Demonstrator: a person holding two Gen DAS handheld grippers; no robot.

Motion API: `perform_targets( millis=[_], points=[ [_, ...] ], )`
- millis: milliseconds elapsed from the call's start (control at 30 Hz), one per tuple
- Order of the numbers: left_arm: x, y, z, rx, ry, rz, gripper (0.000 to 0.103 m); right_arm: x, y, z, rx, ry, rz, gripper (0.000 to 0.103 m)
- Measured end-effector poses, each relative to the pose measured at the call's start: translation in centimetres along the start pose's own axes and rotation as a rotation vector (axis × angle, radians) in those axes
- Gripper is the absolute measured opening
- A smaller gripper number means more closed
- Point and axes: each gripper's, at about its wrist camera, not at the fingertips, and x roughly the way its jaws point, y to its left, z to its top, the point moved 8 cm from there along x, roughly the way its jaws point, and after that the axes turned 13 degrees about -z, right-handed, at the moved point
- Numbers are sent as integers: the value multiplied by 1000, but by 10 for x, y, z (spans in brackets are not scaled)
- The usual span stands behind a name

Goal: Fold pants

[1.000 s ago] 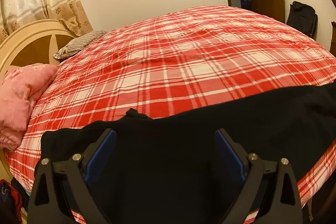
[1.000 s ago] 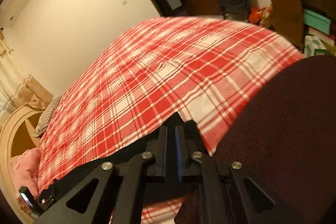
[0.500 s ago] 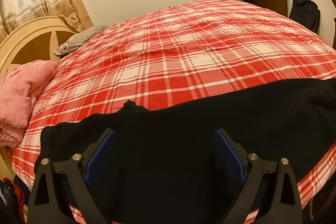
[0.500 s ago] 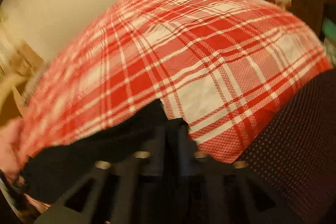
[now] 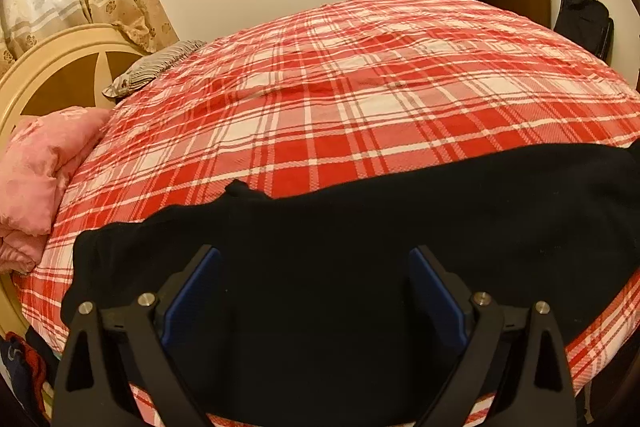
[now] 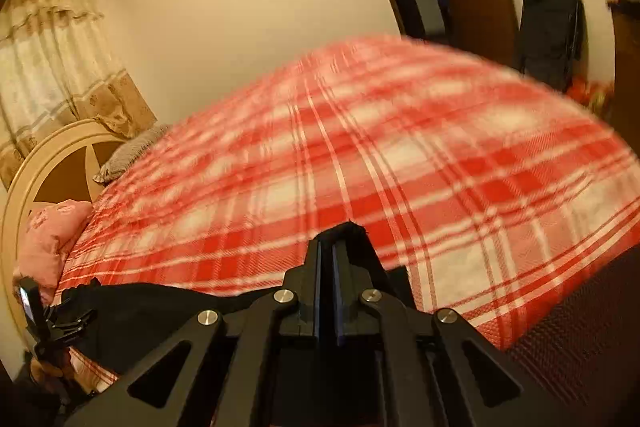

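**K:** Right claw (image 6: 329, 259) status: jaws pressed nearly together, a tuft of black cloth poking out at the tips. Pinching an edge of the black fabric pants (image 5: 360, 267). View is motion-blurred, so the exact grip point on the garment is unclear.

**M:** Left claw (image 5: 312, 291)?

**K:** Spread wide, blue-padded fingers (image 5: 192, 291) apart, nothing between them. It hovers over the pants; contact with the cloth I can't tell. In the right wrist view the left claw (image 6: 44, 323) sits far off to the left, beside the other end of the dark strip.

**M:** Where's the garment?

**K:** Directly under and ahead of the left claw, laid as a long band across the near edge of the red-and-white plaid bedspread (image 5: 360, 87). It runs from left of the claw out past its right side, toward the right claw's grip. A small bump of cloth sticks up on the far edge, ahead-left of the left claw.

**M:** Progress?

**K:** My read: early to mid. Pants are spread out, fairly flat, and look narrow enough that the legs may already be doubled, but black on black hides the layers. No crosswise fold visible. Left to do, I'd judge: bring the pinched end over toward the other end, then square up.

**M:** Clutter?

**K:** Pink quilted bundle (image 5: 36, 179) and grey striped pillow (image 5: 156, 67), both far left, well apart from the pants.
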Motion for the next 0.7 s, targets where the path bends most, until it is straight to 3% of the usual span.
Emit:
perform_targets(
  millis=[133,200,300,333,367,400,467,567,700],
  points=[
    [-8,3,2,4,-19,11,97,51,-44,-24,98,204,-127,6],
    [-9,5,3,-2,-23,15,97,48,-56,-22,167,207,-128,12],
    [-7,8,4,-15,-20,10,97,27,-82,-15,128,188,-443,13],
    [-6,8,3,-17,-19,7,97,13,-85,-11,112,137,-539,13],
    [-5,8,3,-17,-19,5,97,-3,-78,-7,92,73,-573,14],
    [-4,8,3,-19,-18,2,97,-12,-66,-6,74,32,-550,14],
    [-1,7,1,-25,-15,-16,97,-24,-10,-8,17,-19,-331,13],
    [1,-3,-1,0,-14,-46,97,-21,71,-20,-65,27,-69,13],
    [-4,-19,-2,80,-44,-56,97,-5,178,-56,-219,132,163,13]
  ],
)
